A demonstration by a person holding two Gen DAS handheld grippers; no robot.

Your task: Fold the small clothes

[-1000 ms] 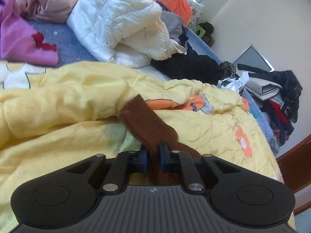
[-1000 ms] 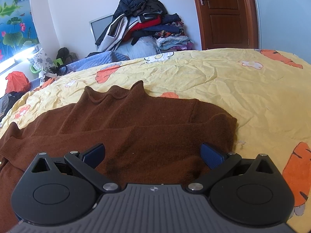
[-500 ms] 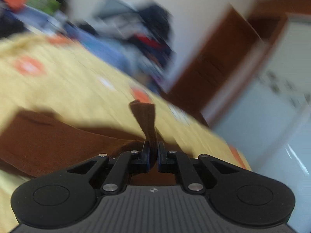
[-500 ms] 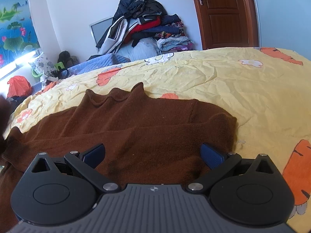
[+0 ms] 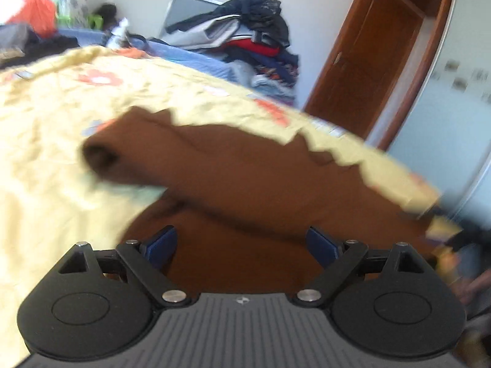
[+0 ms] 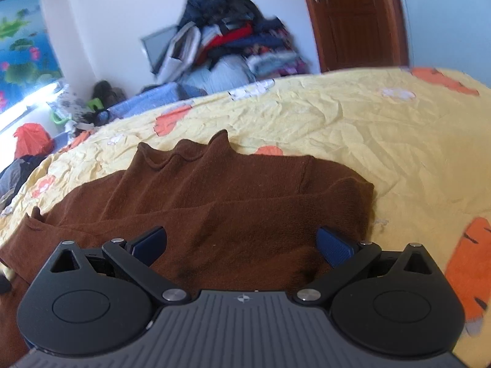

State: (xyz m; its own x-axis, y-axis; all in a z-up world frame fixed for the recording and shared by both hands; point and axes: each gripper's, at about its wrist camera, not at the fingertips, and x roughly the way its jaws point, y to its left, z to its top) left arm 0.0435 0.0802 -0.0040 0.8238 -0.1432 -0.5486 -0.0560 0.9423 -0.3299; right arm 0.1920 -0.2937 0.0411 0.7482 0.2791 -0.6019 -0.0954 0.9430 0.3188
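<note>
Brown sweater (image 6: 233,202) lies flat on my yellow bedspread (image 6: 383,141), its left sleeve (image 5: 172,156) folded in across the body. My left gripper (image 5: 242,243) has just been opening and stands released, nothing pinched; my right gripper (image 6: 241,242) is spread wide above the hem. Bare bedspread lies beyond the sweater's right edge. No readable writing

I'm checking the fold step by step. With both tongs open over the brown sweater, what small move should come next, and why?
Probably take the cuff with the left tongs and lay that sleeve straight. The tongs have just been opening and now grip nothing. The sleeve lies folded across the brown sweater on the yellow quilt, but slanting. The right tongs also stand open and empty.
</note>
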